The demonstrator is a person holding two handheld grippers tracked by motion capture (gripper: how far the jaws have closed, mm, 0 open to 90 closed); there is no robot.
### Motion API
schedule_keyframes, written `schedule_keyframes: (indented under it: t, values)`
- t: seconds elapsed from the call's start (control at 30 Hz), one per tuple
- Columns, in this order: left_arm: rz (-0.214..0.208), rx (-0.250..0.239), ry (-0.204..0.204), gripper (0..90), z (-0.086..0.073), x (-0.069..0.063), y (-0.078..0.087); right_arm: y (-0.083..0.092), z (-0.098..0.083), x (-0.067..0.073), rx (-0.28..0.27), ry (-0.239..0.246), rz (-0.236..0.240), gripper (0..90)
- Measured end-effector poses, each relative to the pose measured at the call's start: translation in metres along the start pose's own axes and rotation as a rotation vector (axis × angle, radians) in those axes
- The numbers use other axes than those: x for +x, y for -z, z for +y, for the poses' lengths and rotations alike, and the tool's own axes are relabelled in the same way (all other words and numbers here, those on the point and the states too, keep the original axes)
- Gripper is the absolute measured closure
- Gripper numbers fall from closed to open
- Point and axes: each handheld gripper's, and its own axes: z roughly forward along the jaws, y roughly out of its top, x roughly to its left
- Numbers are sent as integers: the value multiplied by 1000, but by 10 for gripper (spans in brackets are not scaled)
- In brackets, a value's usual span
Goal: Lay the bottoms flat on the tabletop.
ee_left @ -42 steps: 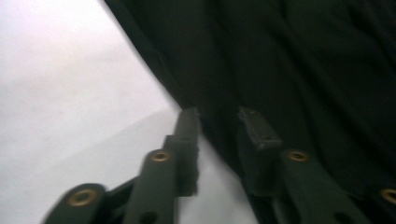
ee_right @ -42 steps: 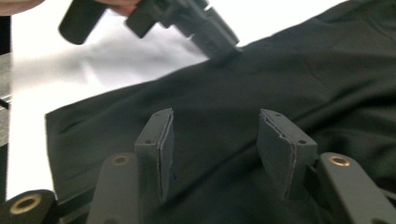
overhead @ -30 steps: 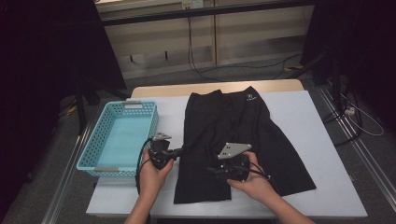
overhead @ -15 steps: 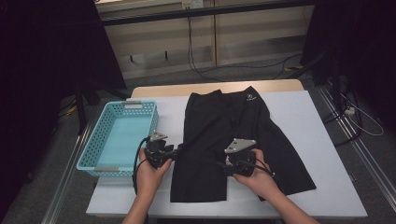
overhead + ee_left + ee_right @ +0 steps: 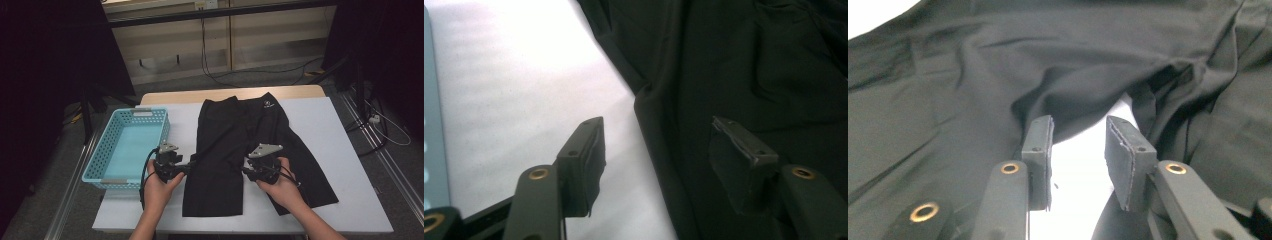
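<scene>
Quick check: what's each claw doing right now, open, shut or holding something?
Left claw: open, jaws just been opening, straddling the edge of the black fabric shorts, not gripping.
Right claw: open, jaws just been closing, nothing pinched yet.

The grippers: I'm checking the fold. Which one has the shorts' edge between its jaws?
The left gripper: the shorts' side edge runs between its open jaws. The right gripper frames bare table.
</scene>
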Motion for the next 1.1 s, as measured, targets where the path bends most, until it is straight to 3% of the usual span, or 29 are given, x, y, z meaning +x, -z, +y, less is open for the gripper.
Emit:
schedule_keyframes:
  t: [0.07,0.13,0.2,0.3,0.33,0.37,0.57,0.73,0.93,1.03,1.1]
  values:
    - [-7,1,-6,363,0,-1,0,-7,-1,3,11,-5,27,637]
    - [-8,-2,-5,352,0,-2,0,-14,-1,8,33,22,18,639]
    - [-7,-1,-3,345,0,-1,0,-18,0,11,14,22,21,641]
    - [-6,15,-3,345,-2,-1,-2,-23,1,13,12,21,38,740]
    - [-4,14,-4,345,-2,-1,-3,-23,2,14,14,33,58,848]
    - [-11,21,-3,347,-2,-2,-3,-22,2,14,17,30,79,900]
    - [0,26,-4,377,-4,-1,-3,-12,1,8,42,0,114,900]
    - [-12,51,-7,397,-6,-5,-7,4,-5,5,66,18,115,900]
    - [-8,75,-10,453,-9,-6,-11,4,-9,2,107,48,59,900]
    - [-5,73,-11,454,-9,-5,-10,7,-7,0,34,-3,69,872]
    - [-8,73,-13,449,-8,-5,-9,6,-5,1,-9,-27,62,730]
